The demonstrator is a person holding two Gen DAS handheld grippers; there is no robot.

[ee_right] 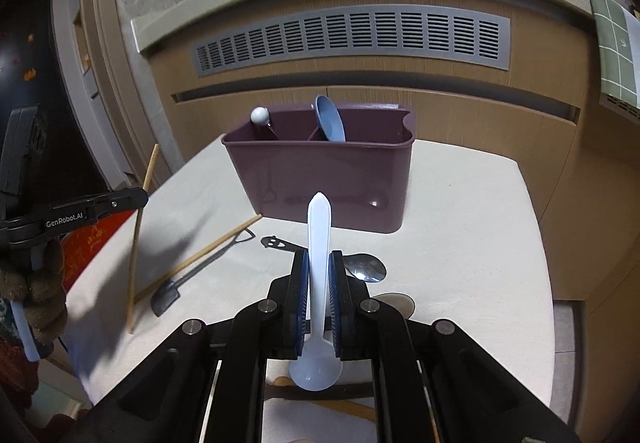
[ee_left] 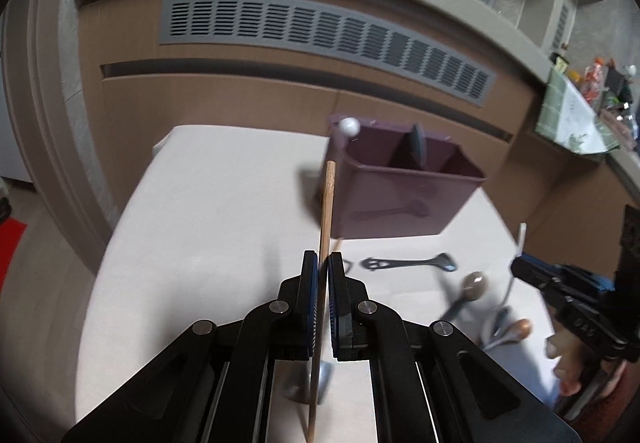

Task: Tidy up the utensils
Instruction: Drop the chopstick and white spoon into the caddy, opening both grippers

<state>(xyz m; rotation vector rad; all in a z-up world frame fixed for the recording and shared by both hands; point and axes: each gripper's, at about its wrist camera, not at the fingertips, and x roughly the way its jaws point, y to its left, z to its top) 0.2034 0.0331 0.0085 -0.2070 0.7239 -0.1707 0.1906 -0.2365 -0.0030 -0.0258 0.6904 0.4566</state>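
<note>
My left gripper (ee_left: 323,263) is shut on a wooden chopstick (ee_left: 327,203), held up above the white table (ee_left: 200,223); it also shows in the right wrist view as the left gripper (ee_right: 140,197) with the chopstick (ee_right: 138,235). My right gripper (ee_right: 319,263) is shut on a white plastic spoon (ee_right: 318,227), handle pointing away, bowl toward the camera. The right gripper (ee_left: 520,267) appears at the right of the left wrist view. Ahead stands a purple divided utensil holder (ee_right: 320,183), (ee_left: 400,195), holding a blue spoon (ee_right: 330,119) and a white-balled utensil (ee_right: 259,115).
On the table lie a second chopstick (ee_right: 200,257), a dark small shovel-shaped utensil (ee_right: 192,275), a black smiley-handled utensil (ee_right: 276,243), (ee_left: 408,263), and metal spoons (ee_right: 366,267), (ee_left: 474,283). A wooden cabinet with a grey vent (ee_right: 352,39) stands behind the table.
</note>
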